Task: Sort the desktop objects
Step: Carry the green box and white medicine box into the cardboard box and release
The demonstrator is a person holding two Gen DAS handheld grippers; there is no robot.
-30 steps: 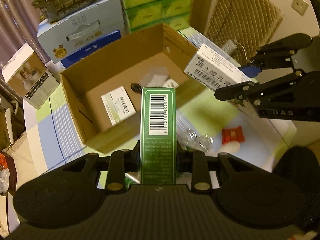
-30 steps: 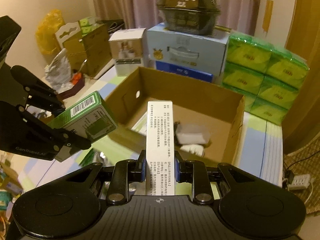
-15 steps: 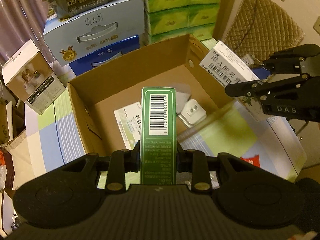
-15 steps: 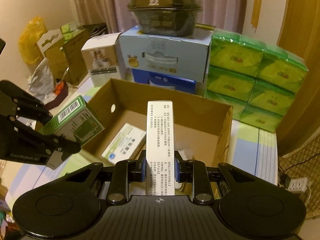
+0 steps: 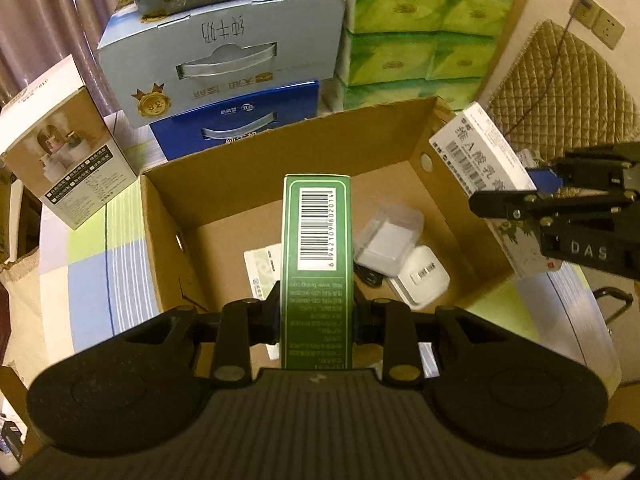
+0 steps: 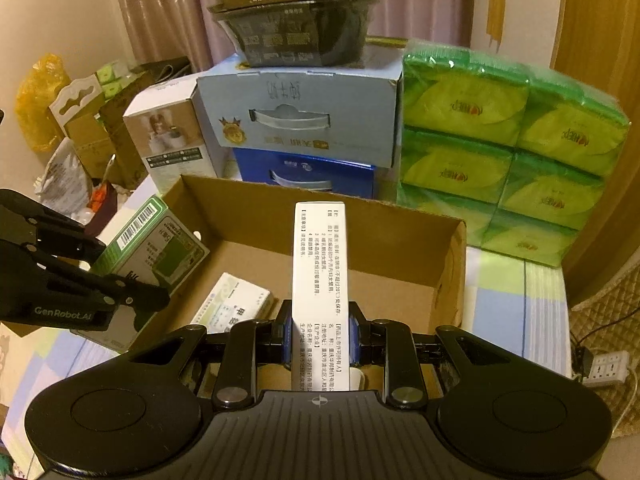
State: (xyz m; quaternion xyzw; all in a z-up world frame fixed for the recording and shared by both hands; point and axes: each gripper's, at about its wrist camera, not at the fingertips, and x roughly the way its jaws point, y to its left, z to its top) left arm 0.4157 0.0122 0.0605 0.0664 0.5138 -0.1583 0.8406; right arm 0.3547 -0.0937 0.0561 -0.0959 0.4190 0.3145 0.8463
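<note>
crowding carton [image 5: 436, 132] — tissue packs [image 5: 416, 28], milk boxes [image 5: 224, 56]

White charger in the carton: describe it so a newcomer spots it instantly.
Find the open cardboard carton mid-table. On its floor, right of the green box held in the left claw, lies the white charger. Unlike the clear case touching it, it is opaque, rounded and labelled.

Two grippers [image 5: 317, 308] [image 6: 318, 336], one cardboard box [image 5: 248, 168] (six green tissue packs [image 6: 508, 152] behind).
</note>
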